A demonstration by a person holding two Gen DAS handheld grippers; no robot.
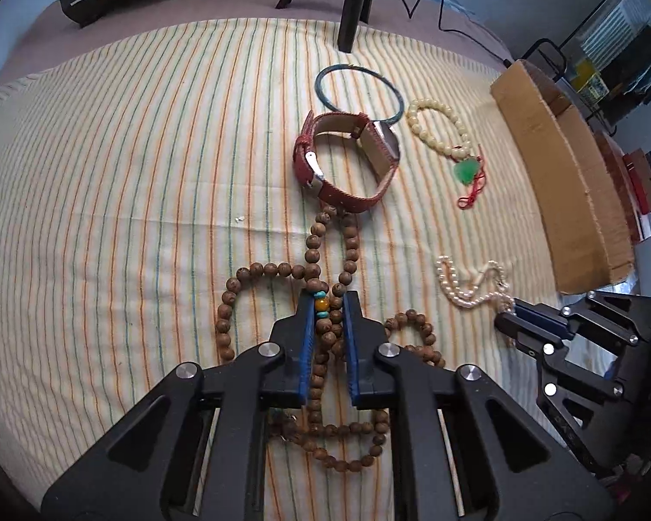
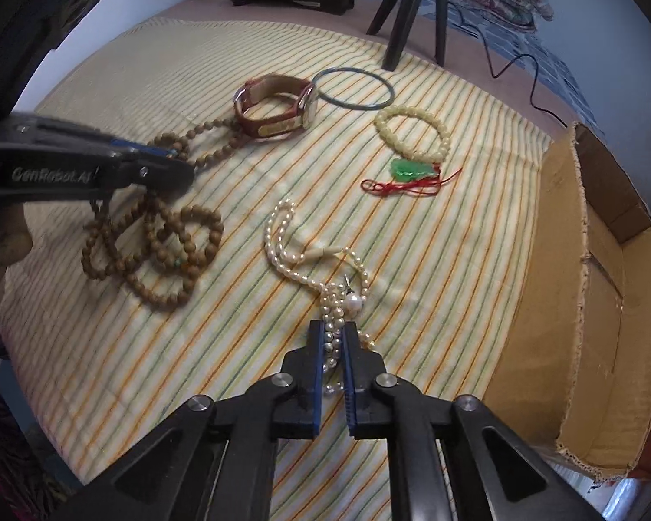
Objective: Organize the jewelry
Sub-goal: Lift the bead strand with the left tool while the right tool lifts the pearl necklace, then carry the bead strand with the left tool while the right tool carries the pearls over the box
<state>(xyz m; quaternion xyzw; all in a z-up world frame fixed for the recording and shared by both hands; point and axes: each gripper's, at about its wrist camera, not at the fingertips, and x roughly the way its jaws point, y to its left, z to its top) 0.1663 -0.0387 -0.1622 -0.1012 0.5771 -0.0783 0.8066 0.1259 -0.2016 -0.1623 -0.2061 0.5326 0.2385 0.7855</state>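
Left wrist view: jaws pinching wooden beads [image 1: 325,325]; right jaws pinching pearl strand [image 2: 332,334] near cardboard box [image 2: 603,304] edge

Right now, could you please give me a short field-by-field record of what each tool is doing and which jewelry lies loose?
left tool: closed around strands of the wooden bead necklace
right tool: closed around the pearl necklace
loose on striped cloth: red-strap watch, thin bangle, cream bead bracelet with green pendant
container: cardboard box, at the right edge
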